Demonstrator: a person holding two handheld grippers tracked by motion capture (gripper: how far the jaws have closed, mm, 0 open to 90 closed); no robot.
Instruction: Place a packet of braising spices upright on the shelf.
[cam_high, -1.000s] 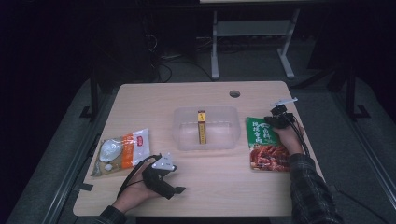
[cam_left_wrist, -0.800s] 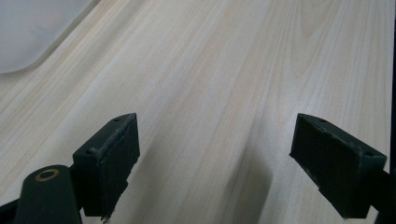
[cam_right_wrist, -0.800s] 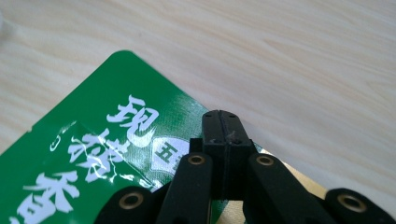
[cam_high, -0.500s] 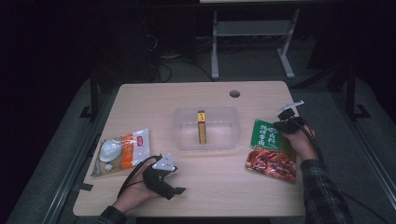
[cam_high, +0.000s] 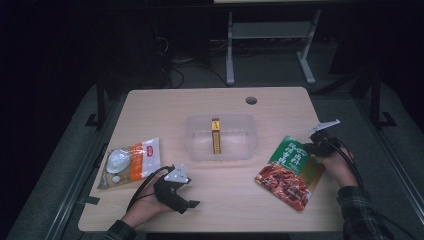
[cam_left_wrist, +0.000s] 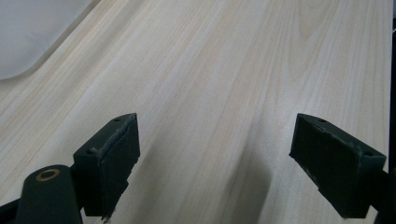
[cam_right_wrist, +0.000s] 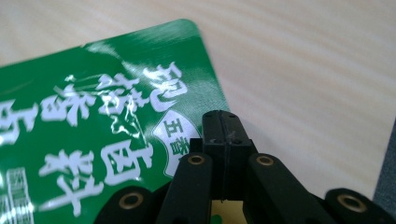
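**Operator:** While I watched from the high view, the right gripper (cam_high: 311, 148) sat at the top right corner of the green and red food pouch (cam_high: 290, 171), which lay flat on the table (cam_high: 165, 107) near its right edge, tilted so the red end pointed toward me.

**Colleague:** Were its jaws on the pouch?

**Operator:** I saw them pressed fully together in the right gripper view (cam_right_wrist: 223, 122). Their tips stood over the pouch's edge (cam_right_wrist: 93, 116), close to the rounded corner. I could not tell whether any foil was pinched between them.

**Colleague:** And the left one?

**Operator:** I had the left gripper (cam_high: 172, 187) low over the bare wood near the front left of the table. Its jaws stood wide apart with nothing between them (cam_left_wrist: 215, 154); a pale rounded edge of plastic (cam_left_wrist: 28, 37) showed at the top left of that view.

**Colleague:** What else was on the table?

**Operator:** A clear plastic tub (cam_high: 221, 136) stood in the middle with a narrow yellow packet (cam_high: 215, 135) inside it. An orange and clear bag (cam_high: 131, 161) lay at the left, just beyond the left gripper, well apart from the pouch.
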